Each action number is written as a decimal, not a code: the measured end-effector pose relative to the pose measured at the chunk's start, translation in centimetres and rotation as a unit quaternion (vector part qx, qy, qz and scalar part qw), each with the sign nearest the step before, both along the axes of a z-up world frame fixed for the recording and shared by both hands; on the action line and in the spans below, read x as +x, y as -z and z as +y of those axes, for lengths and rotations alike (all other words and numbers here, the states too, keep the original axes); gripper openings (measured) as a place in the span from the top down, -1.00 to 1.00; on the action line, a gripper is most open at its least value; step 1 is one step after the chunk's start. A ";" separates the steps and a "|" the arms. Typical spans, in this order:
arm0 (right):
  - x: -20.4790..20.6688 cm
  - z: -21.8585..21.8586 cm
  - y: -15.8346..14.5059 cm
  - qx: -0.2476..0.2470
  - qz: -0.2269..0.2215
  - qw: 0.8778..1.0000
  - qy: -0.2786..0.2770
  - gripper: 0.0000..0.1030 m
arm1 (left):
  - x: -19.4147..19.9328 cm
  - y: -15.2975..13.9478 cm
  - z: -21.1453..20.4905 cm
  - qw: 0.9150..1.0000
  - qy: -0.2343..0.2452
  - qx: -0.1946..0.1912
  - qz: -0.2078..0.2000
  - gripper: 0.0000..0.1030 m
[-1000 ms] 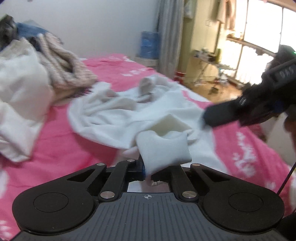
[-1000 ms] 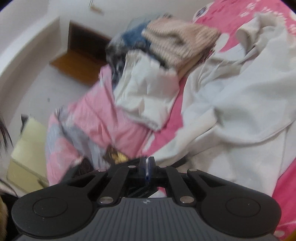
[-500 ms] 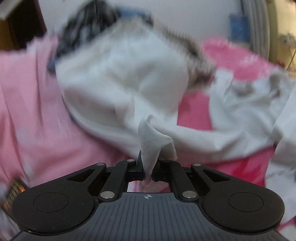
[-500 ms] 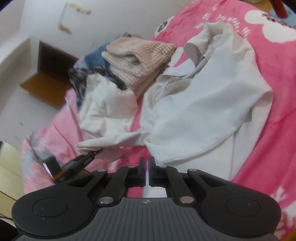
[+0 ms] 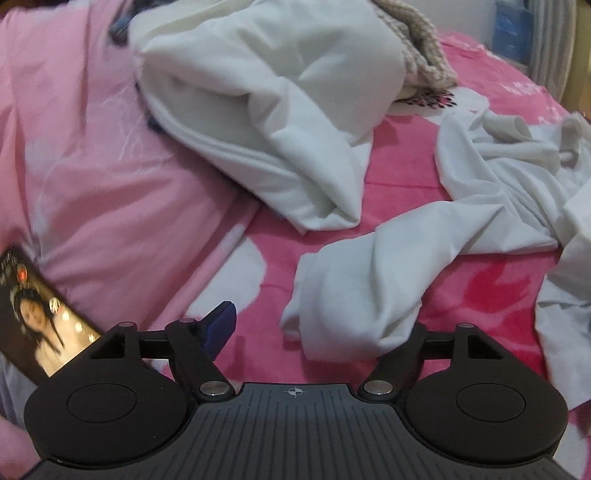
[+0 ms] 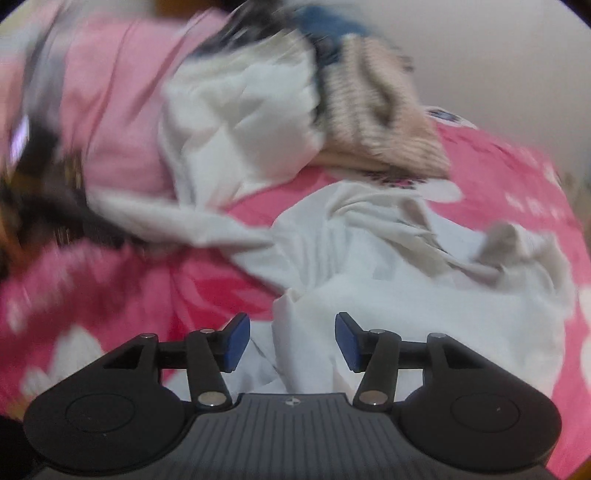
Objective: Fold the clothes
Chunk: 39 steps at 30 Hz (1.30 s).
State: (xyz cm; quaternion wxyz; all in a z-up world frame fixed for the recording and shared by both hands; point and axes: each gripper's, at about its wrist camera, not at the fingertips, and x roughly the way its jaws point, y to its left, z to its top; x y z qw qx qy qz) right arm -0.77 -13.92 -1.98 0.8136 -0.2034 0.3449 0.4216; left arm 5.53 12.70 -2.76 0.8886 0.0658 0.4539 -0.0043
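A crumpled white garment (image 5: 491, 206) lies on the pink bed, and one sleeve (image 5: 354, 291) of it stretches toward me in the left wrist view. My left gripper (image 5: 310, 332) stands open, the sleeve end resting loose between its fingers and hiding the right pad. In the blurred right wrist view the same white garment (image 6: 424, 295) spreads ahead. My right gripper (image 6: 291, 341) is open just above its near edge, with cloth lying between the blue pads (image 6: 236, 341).
A pile of clothes lies behind: a white one (image 5: 266, 110), a beige knit (image 5: 421, 55) and something blue (image 6: 332, 33). A pale pink quilt (image 5: 92, 166) rises at the left. A phone (image 5: 33, 314) with a lit screen lies at the left edge.
My left gripper has opened and let go of the white sleeve, which now lies on the bed. My right gripper has opened too and swung down over the garment's edge.
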 end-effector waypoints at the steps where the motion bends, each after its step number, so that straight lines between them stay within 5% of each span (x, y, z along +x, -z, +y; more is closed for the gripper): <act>1: 0.0 0.8 0.9 -0.022 -0.007 1.000 -0.014 -0.01 | 0.0 0.0 0.3 1.000 -0.004 -0.011 0.004 -0.41; 3: 0.1 1.7 2.1 -0.052 -0.015 0.998 -0.027 0.39 | 0.3 0.0 0.7 0.999 -0.014 -0.028 0.013 -0.41; 4: 0.3 1.8 2.2 -0.055 -0.016 0.998 -0.025 0.87 | 0.4 -0.1 0.9 0.999 -0.020 -0.037 0.016 -0.41; 5: 0.7 1.4 1.8 -0.039 -0.009 0.999 -0.015 0.96 | 0.5 -0.2 1.2 0.998 -0.028 -0.051 0.016 -0.41; 8: 2.0 -1.7 -1.2 0.062 0.037 0.997 0.040 0.97 | 0.8 -0.5 2.2 0.992 -0.049 -0.111 0.021 -0.41; 11: 2.8 -6.5 -4.5 0.170 0.062 0.979 0.094 0.98 | 0.8 -0.6 2.5 0.989 -0.053 -0.138 0.017 -0.41; 15: 2.7 -14.0 -8.4 0.312 0.069 0.938 0.136 0.98 | 0.6 -0.6 1.8 0.992 -0.036 -0.118 0.009 -0.41; 18: 1.7 -19.6 -10.2 0.352 0.031 0.919 0.172 0.97 | 0.3 -0.6 1.4 0.996 -0.024 -0.084 0.003 -0.41; 24: 0.2 -26.6 -10.9 0.335 0.003 0.907 0.254 0.97 | -0.4 -1.3 1.5 0.999 -0.017 -0.050 -0.012 -0.41; 27: -0.4 -27.5 -9.8 0.285 0.002 0.916 0.284 0.97 | -0.6 -1.0 1.3 0.999 -0.013 -0.048 0.002 -0.41; 31: 0.2 -25.7 -5.7 0.145 0.069 0.938 0.306 0.93 | -0.8 -0.7 1.0 0.999 -0.006 -0.047 0.020 -0.42; 35: 0.4 -23.4 -0.4 -0.001 0.168 0.925 0.339 0.65 | -0.9 -0.4 0.8 0.998 0.000 -0.046 0.038 -0.42; 39: -2.0 -24.4 -0.8 0.011 0.164 0.922 0.349 0.20 | -1.7 -0.5 0.8 0.998 0.008 -0.043 0.054 -0.43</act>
